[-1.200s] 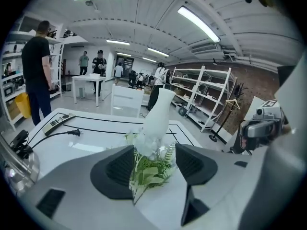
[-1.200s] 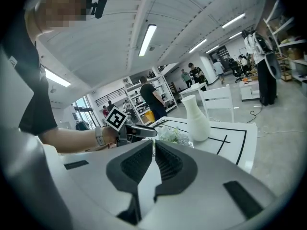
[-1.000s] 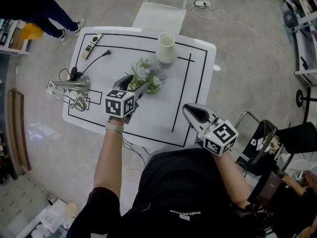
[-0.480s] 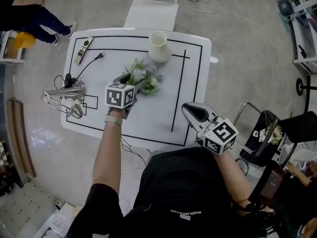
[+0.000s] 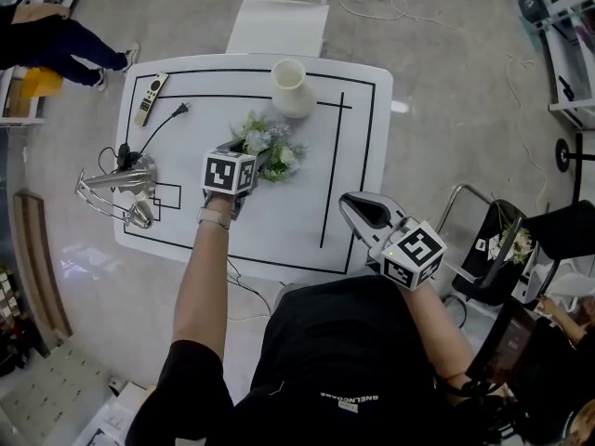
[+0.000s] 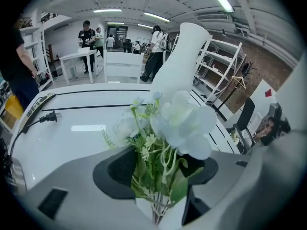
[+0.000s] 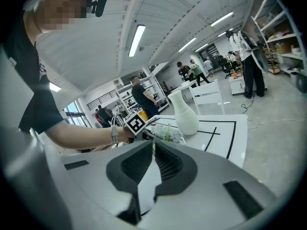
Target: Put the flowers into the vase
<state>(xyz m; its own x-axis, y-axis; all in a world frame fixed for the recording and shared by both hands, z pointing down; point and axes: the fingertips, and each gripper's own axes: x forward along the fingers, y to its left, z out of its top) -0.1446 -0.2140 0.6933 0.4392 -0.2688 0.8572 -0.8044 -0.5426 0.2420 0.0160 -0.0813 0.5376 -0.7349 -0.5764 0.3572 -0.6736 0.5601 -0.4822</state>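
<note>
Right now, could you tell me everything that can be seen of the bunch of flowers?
The bunch of flowers is small and looks artificial: pale white-blue blooms, tiny daisy-like heads, green leaves and thin stems. Its stems run between the tongs of the left gripper, which close on them. In the head view it sits over the white table, near the white vase but apart from it. Whether it touches the table cannot be told.

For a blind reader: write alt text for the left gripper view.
The left gripper grips a bunch of white flowers by the stems. A white vase stands behind them on the white table.
</note>
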